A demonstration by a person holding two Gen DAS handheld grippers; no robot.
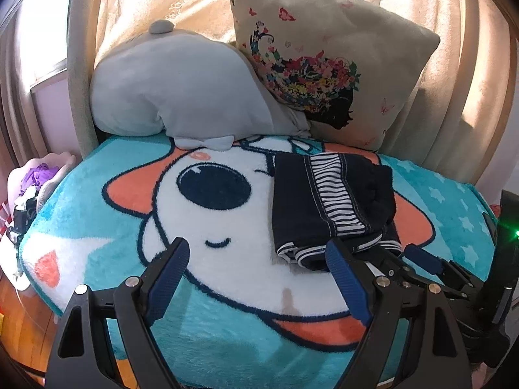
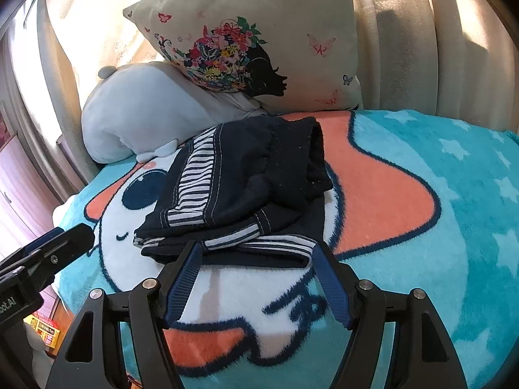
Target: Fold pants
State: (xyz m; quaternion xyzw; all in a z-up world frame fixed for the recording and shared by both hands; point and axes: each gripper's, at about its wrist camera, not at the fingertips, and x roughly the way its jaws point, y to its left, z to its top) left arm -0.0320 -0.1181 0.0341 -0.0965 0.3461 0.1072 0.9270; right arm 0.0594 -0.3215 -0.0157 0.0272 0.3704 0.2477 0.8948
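Fleecy cartoon blanket (image 2: 421, 168) carries the folded pants (image 2: 246, 181) below the butterfly cushion (image 2: 259, 32); soft, limp, best pinched at the near hem. Both grippers (image 1: 259, 259) (image 2: 256, 259) gape wide, empty.

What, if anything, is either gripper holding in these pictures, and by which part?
Nothing is held. The left gripper and right gripper are both open, with the folded pants lying free on the blanket just ahead of them.

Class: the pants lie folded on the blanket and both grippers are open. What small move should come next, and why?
Probably draw both grippers back: the pants already lie in a compact folded stack, and the left gripper and right gripper stand open, holding nothing.
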